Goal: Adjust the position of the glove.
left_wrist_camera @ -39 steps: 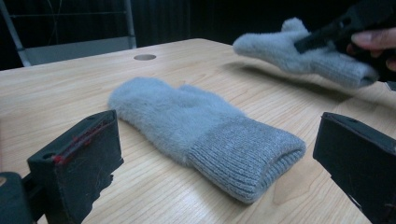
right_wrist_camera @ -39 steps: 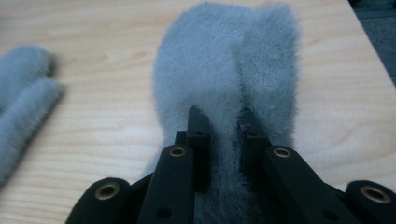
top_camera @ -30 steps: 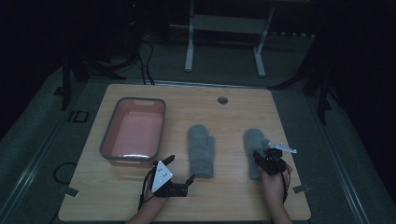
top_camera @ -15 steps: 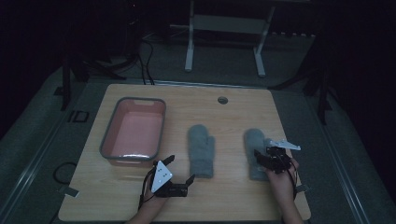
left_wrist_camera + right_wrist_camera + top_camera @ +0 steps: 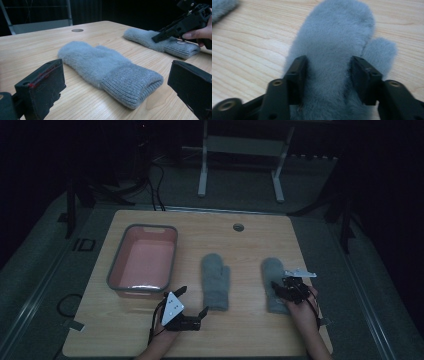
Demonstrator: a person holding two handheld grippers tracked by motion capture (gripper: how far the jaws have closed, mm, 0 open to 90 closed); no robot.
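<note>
At the near edge of the light wooden tabletop (image 5: 250,230), the left gripper (image 5: 191,303) rests with its jaws spread wide, released, facing the ribbed cuff of a fluffy grey knitted mitten (image 5: 215,279). To the right, the right gripper (image 5: 278,287) straddles a second fluffy grey mitten (image 5: 271,269), its jaws against both sides of the pile, not clenched. Farther left sits a pink rectangular plastic basin with a grey rim (image 5: 116,270); nothing lies inside it.
</note>
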